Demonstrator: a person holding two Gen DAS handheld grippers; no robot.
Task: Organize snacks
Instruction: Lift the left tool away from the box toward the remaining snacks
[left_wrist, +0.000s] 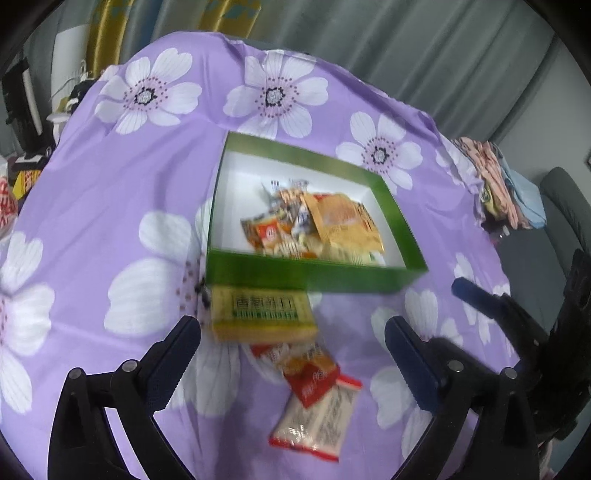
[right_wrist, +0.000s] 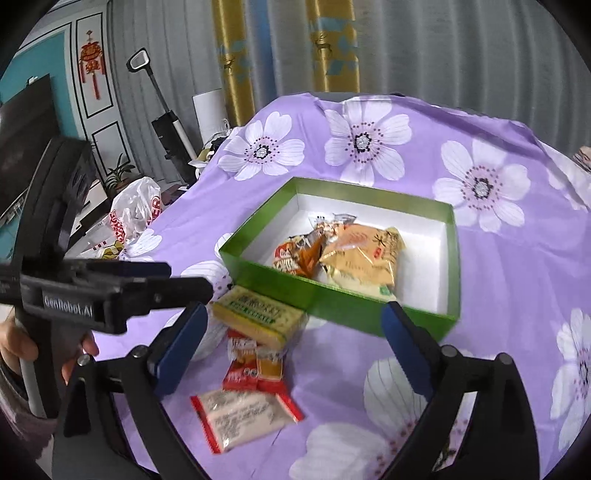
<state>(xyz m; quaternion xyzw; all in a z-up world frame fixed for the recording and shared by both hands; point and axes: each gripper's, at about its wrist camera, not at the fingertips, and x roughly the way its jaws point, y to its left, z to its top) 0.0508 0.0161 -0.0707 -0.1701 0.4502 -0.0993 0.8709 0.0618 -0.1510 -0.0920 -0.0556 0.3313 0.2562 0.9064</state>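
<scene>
Both tools, left tool (left_wrist: 291, 328) and right tool (right_wrist: 295, 314), hover spread wide, grasping nothing. Mid-surface sits the green box (right_wrist: 332, 299) of snacks; before it lie a yellow packet (right_wrist: 258, 314), white packet (right_wrist: 240, 413) and red packet (right_wrist: 240, 373).

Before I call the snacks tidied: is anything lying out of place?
Yes. Several packets lie outside the green box, on the purple cloth by its near wall: a yellow biscuit pack, small red packets and a clear red-edged packet. Both grippers are open and empty.
</scene>
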